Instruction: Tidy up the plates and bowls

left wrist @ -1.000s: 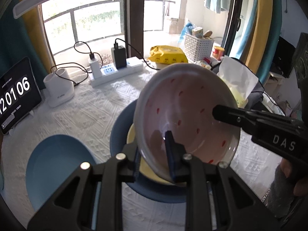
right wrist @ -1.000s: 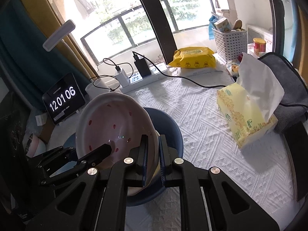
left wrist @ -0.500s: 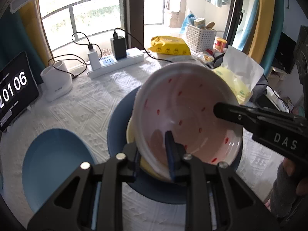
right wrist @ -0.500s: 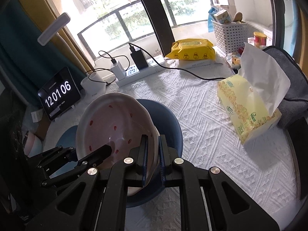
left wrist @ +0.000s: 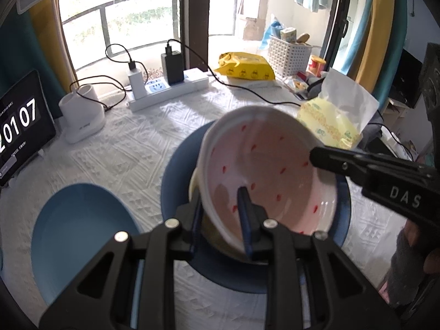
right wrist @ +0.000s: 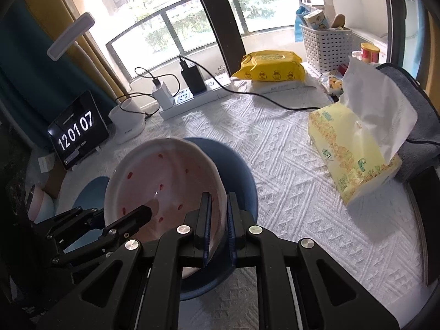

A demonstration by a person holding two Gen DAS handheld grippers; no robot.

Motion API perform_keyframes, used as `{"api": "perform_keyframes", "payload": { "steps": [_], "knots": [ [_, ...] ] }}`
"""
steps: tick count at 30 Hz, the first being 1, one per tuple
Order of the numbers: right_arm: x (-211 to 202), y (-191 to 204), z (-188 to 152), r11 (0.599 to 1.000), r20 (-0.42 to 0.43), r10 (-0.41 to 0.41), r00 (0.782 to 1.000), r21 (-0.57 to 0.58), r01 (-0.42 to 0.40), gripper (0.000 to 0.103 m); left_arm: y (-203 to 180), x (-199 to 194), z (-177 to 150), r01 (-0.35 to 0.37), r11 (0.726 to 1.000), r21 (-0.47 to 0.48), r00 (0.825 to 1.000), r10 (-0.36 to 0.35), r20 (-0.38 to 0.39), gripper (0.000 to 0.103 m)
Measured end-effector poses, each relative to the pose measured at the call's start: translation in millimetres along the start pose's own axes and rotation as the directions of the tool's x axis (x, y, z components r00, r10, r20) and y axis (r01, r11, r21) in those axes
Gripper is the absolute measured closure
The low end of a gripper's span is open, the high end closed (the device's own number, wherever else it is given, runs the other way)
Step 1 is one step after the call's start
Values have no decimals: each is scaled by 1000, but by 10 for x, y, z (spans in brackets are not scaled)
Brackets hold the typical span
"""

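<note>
Both rigs look the same: the left hand-held gripper (left wrist: 220,214) and the right hand-held gripper (right wrist: 218,220) are matte black plastic with open triangular cutouts in the linkage arms and shiny round silver screws at the pivots. Finger pads are thin dark blue strips. White "DAS" lettering sits on the side of the right one, just behind its fingers. There's a fuzzy grey sleeve (left wrist: 407,272) below that lettering.
</note>
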State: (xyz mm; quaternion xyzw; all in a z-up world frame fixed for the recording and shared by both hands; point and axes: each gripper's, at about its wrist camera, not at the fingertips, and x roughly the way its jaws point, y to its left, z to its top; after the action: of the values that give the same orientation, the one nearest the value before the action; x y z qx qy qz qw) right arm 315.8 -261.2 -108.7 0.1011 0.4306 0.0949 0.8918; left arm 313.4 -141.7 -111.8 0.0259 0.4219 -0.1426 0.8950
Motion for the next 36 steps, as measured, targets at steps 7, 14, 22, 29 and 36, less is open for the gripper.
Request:
{"api": "perform_keyframes", "payload": {
  "steps": [7,14,22,29,36],
  "knots": [
    [-49,-24,42,1000,12,-16,1000,-6,16,91,13,-4,10,12,1000,6,1000,-12,-4,75],
    [41,-35,10,1000,-9,-23,1000,0,23,91,12,-117,28,-60,997,42,997,57,56,69],
    [47,14,27,1000,-6,-21,1000,-9,21,91,124,-126,69,-99,994,42,992,96,82,66],
    [6,-16,36,1000,3,-14,1000,-4,14,91,259,-144,108,-82,997,-1,993,82,84,65],
    [-112,-24,91,1000,31,-24,999,-9,25,90,426,-159,119,-56,997,-49,996,59,69,58]
  ]
}}
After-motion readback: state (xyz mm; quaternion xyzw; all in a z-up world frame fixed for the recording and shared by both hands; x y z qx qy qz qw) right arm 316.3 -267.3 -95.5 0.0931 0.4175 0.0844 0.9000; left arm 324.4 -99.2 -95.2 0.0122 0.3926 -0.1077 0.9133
